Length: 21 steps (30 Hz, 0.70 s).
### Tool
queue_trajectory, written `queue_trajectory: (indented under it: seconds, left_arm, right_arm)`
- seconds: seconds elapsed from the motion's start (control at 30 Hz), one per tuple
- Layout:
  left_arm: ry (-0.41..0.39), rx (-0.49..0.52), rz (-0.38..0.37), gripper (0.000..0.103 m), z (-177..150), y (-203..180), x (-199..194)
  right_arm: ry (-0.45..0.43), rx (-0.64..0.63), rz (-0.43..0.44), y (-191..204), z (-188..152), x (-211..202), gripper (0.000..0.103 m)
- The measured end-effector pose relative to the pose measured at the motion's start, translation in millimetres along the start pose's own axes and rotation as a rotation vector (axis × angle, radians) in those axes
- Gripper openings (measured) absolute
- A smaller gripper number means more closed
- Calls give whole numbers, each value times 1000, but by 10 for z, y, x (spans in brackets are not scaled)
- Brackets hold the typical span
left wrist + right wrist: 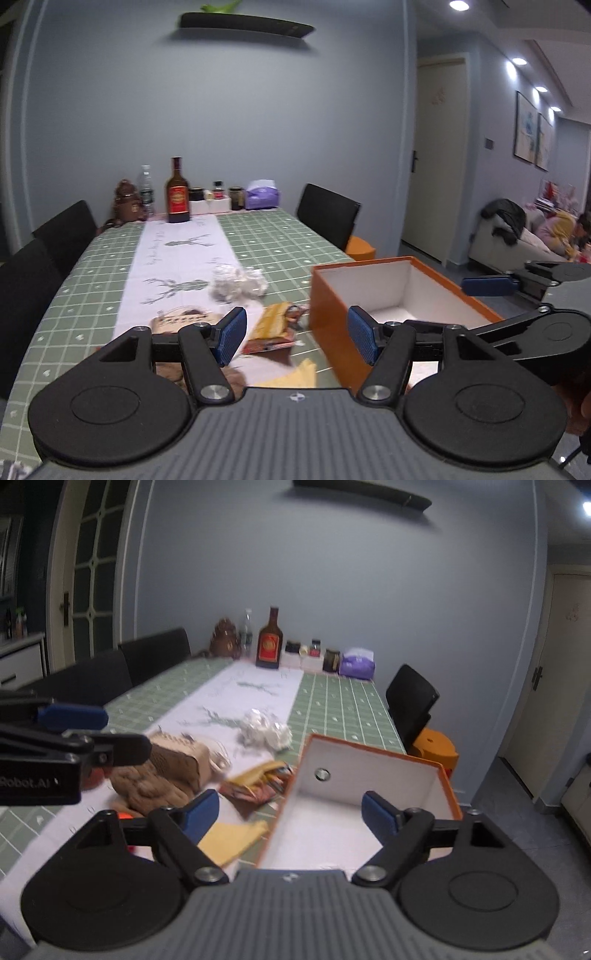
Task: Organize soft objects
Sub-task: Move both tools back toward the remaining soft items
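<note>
An orange box (328, 314) with a white inside (369, 775) stands open on the green checked tablecloth, nothing visible in it. Left of it lie a brown knitted piece (155, 786), a beige pouch (181, 755), yellow-red snack packets (273, 325) (258, 779), a flat yellow piece (232, 838) and a crumpled white wad (238, 282) (266, 731). My left gripper (297, 334) hangs open above the packets with nothing between its blue pads. My right gripper (291, 816) is open over the box's near end, also holding nothing. Each gripper shows at the edge of the other's view.
At the table's far end stand a dark bottle (178, 195), a water bottle, jars, a brown figure and a purple tissue pack (261, 195). Black chairs (327, 214) line both sides, with an orange stool (434, 747) to the right. A person sits on a sofa (517, 243) at far right.
</note>
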<state>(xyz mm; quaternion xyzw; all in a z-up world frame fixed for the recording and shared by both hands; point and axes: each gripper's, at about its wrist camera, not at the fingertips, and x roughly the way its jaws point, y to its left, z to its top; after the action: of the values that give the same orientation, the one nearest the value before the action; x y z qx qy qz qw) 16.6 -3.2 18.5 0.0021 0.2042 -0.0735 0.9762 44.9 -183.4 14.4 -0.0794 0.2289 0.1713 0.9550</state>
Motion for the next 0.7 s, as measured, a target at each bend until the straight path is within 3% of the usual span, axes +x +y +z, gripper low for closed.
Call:
queue_trajectory:
  seconds: [0.33, 0.7]
  left_arm:
    - [7, -132, 78, 74, -487, 500, -154]
    - [44, -197, 109, 72, -1023, 840, -82]
  right_arm:
    - [-105, 143, 50, 478, -313, 63, 83]
    - [-54, 75, 86, 816, -588, 415, 80]
